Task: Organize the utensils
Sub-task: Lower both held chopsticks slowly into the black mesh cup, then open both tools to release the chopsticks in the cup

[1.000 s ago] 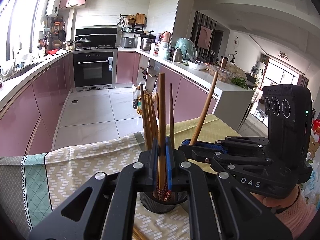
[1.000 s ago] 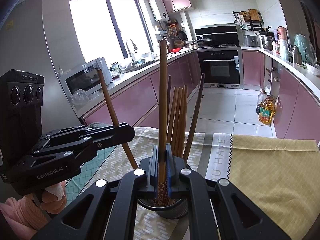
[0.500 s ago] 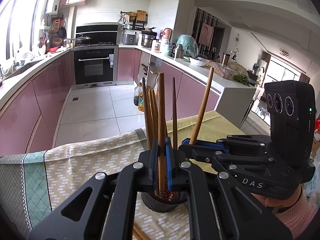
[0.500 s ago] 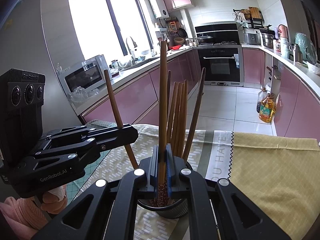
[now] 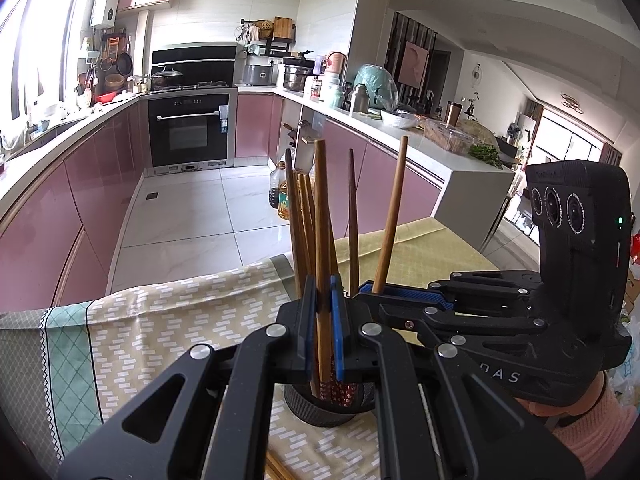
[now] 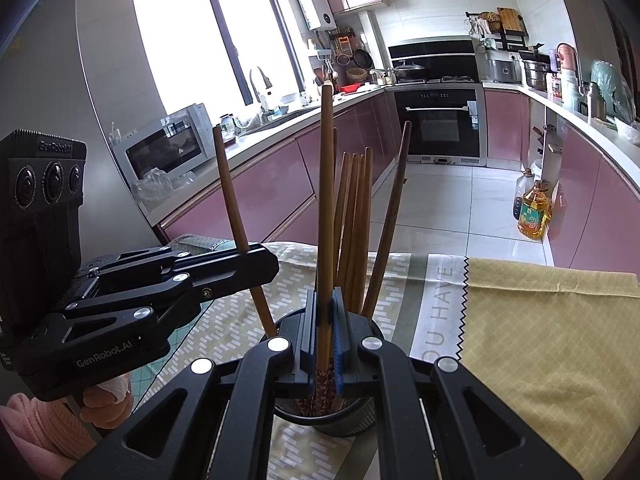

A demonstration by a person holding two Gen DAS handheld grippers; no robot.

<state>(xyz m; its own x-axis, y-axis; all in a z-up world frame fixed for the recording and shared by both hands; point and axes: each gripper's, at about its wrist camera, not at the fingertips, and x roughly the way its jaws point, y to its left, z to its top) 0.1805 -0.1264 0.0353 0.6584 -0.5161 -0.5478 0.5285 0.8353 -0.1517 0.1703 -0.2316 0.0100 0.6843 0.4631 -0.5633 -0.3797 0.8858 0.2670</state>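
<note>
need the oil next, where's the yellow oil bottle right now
The yellow oil bottle stands on the tiled floor at the right of the right wrist view, against the pink cabinets, beside a darker bottle.

- Brown wooden chopsticks (image 5: pixel 322 240), patterned red near the tips, are seen in a black cup (image 5: pixel 320 410).
- A beige cloth (image 5: pixel 180 320) with white dashes and a teal lattice border is shown.
- A plain yellow cloth (image 6: pixel 552 332) is shown.
- Blue pads (image 5: pixel 336 340) are fitted on black jaws.
</note>
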